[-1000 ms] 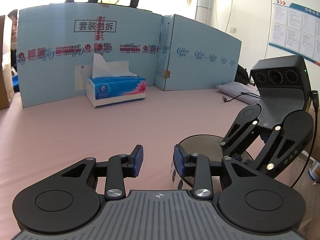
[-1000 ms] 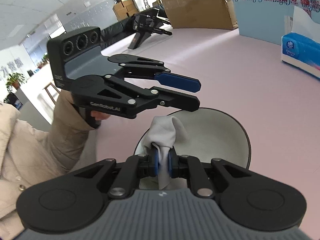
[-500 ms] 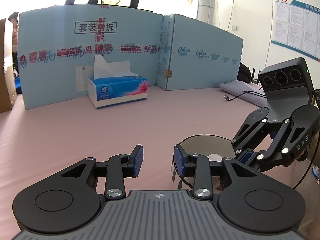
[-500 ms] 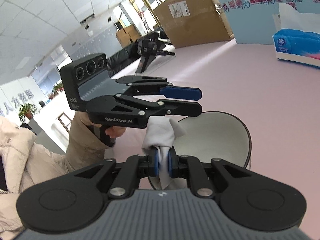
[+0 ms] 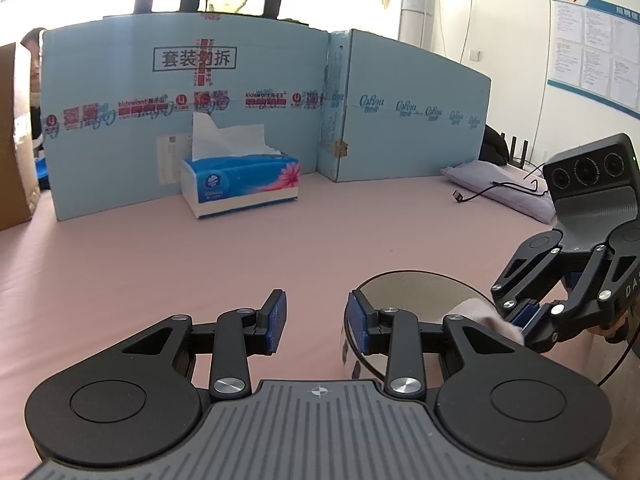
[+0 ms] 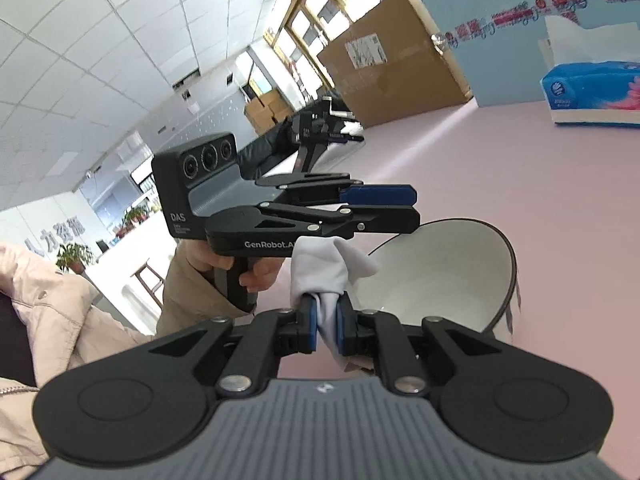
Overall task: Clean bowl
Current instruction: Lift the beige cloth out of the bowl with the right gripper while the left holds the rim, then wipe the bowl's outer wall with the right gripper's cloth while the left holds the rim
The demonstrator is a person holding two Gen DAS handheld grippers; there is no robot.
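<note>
Two grippers: both in view over a pink tabletop [image 5: 160,264], each held by a person.
Change from earlier frames: the right gripper [image 6: 323,322] has drawn back from over the bowl's middle toward the near right rim, and in its own view the bowl has slid from centre to the right; the left gripper [image 5: 316,318] has kept its place and its gap.
Left gripper: blue-padded fingers spread wide, nothing between them; its right finger [image 5: 362,320] sits at or against the bowl's left rim, and contact cannot be judged.
Right gripper: pads closed tight on a crumpled white cloth [image 6: 326,268], which bunches up beyond the fingertips.
Cloth position: at the bowl's near rim, just beside the left gripper's fingers; seen as a pale wad [image 5: 484,316] in the left wrist view.
Bowl: round, white inside with a dark rim [image 6: 440,276], resting on the tabletop between the two grippers, its opening tilted toward the right wrist camera.
Background: blue-and-white tissue box [image 5: 240,184] standing well behind, before a light blue cardboard screen [image 5: 400,120].
</note>
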